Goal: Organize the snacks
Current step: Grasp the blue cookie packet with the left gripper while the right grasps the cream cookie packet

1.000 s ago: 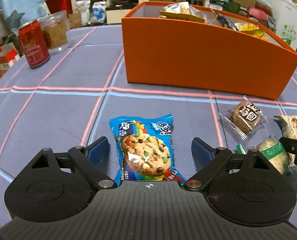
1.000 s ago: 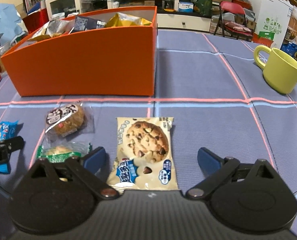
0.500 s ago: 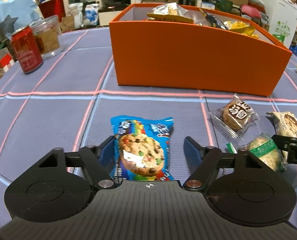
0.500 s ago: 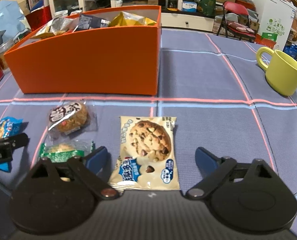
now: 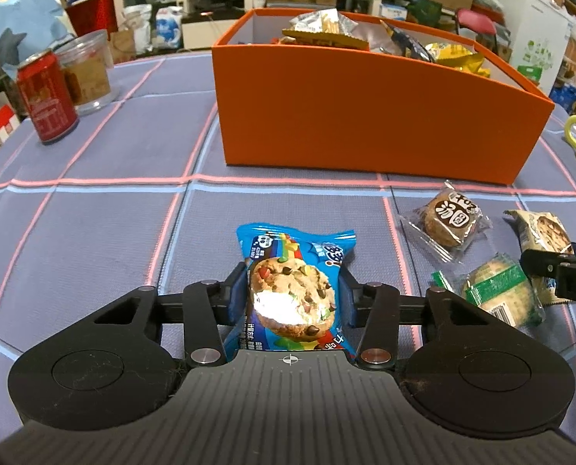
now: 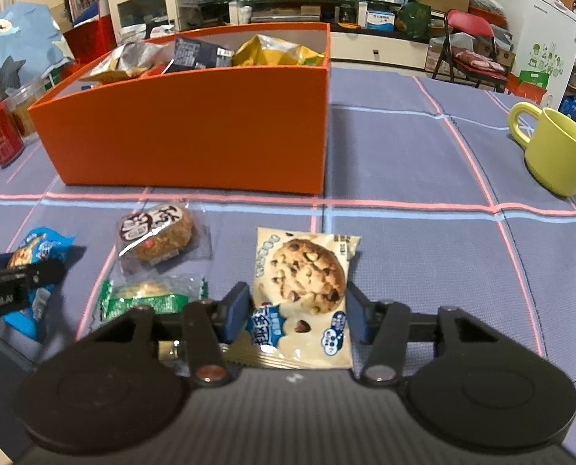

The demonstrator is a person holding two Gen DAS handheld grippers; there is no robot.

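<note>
Left wrist view first: the left gripper (image 5: 291,294) has its jaws just drawn in on the blue cookie packet (image 5: 294,288), and both blue pads now press the wrapper's sides, so it is a grip. The packet lies flat on the checked tablecloth (image 5: 94,232), well short of the orange box (image 5: 365,116), which already holds several snack bags. Off to the right lie a clear-wrapped round cake (image 5: 445,219) and a green-wrapped biscuit (image 5: 499,290), both loose on the cloth. A red can (image 5: 47,97) stands far left, clear of the work.

Over to the right wrist view: the right gripper (image 6: 297,312) has likewise been closing, and its pads touch the two edges of the cream cookie packet (image 6: 303,283). The wrapper looks pinched, so I call that a hold too. This packet also rests on the cloth, in front of the box's right end. A yellow-green mug (image 6: 555,151) sits well off to the right.

So the step in hand is the pick-up, both hands at once. Next, I judge, comes a lift straight up, high enough to clear the box's front wall, then a carry forward and a release over the snacks inside. Those slick wrappers could slip, so the squeeze must stay firm.
</note>
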